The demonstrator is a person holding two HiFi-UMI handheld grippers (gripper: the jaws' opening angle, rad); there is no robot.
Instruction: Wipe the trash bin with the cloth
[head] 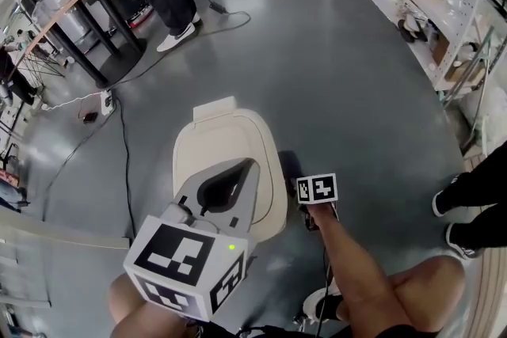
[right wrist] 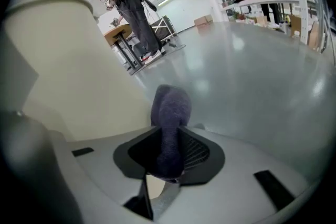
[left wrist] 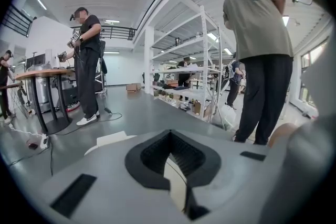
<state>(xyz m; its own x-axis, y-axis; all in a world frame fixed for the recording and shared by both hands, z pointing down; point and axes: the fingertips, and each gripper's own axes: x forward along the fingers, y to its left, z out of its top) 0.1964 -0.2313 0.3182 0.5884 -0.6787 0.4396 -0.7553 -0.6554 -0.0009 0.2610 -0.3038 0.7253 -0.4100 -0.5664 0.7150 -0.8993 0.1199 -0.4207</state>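
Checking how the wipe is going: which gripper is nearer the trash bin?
Right, probably. The right gripper, shut on the cloth, sits low beside the trash bin's side wall. The left gripper hovers above its lid, apparently higher.

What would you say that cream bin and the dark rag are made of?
The bin is probably moulded plastic: cream, smooth, with a dull sheen and rounded, seamless lid edges. The cloth is a soft fabric, dark purplish-grey, perhaps microfibre or terry. Its surface looks fuzzy, and it folds limply where the right gripper pinches it.
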